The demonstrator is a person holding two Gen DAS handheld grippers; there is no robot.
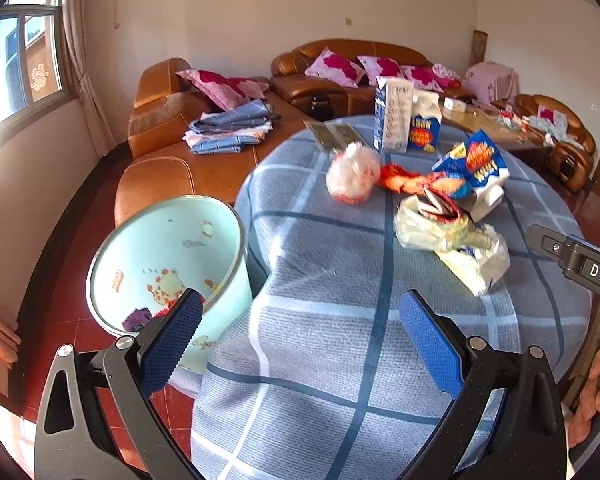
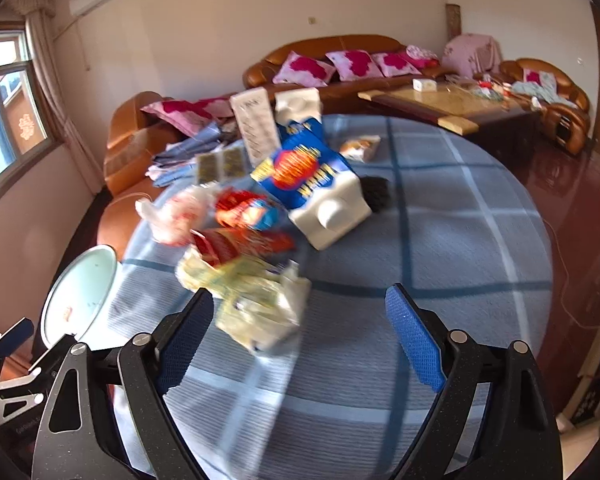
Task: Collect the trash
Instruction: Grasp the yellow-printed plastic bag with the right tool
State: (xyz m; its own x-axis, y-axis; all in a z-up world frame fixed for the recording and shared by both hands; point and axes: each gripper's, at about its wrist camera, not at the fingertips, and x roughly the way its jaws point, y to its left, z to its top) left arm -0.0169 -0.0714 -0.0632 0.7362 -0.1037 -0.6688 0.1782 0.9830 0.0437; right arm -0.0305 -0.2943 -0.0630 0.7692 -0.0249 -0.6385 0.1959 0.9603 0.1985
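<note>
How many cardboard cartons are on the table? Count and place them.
3. Tall dark-blue carton stands at the far edge; white-and-blue carton stands beside it; blue-and-white carton lies tipped, nearer, among wrappers. More may be hidden.

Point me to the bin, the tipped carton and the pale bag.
bin point(image 1: 168, 256): left wrist view, inner wall.
tipped carton point(image 2: 300, 172): right wrist view, blue printed side.
pale bag point(image 2: 260, 304): right wrist view, crumpled middle.

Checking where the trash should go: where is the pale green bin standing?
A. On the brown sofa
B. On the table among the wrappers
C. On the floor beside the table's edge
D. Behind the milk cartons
C: the pale green bin stands on the red floor, right beside the edge of the table.
</note>
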